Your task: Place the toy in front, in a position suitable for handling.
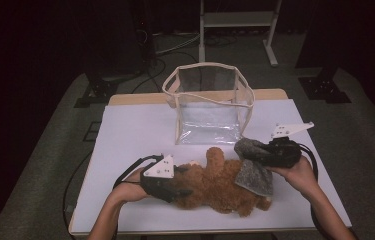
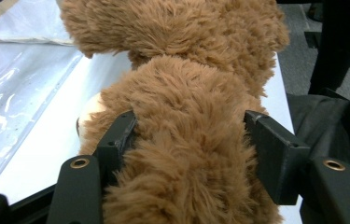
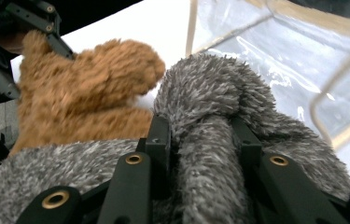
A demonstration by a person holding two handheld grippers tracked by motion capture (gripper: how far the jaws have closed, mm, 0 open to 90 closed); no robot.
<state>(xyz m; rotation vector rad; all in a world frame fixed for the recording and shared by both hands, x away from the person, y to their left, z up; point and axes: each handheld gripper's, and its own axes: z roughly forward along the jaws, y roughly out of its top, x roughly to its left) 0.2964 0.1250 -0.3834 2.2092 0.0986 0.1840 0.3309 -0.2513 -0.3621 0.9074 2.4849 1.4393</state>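
Lying on the near half of the table (image 1: 125, 125), the brown plush bear (image 1: 215, 187) was not yet in the clear bag (image 1: 207, 102) beyond it. The left gripper (image 1: 177, 189) clamped its fur (jaws pressed in), while the right gripper (image 1: 257, 150) pinched its grey fuzzy garment (image 1: 255, 175).

The high view looks down from above the near edge of the table (image 1: 125, 125). Each gripper view sits very close, looking along its jaws. All views share the brown teddy bear (image 1: 220, 185) (image 2: 186, 140) (image 3: 88, 93).
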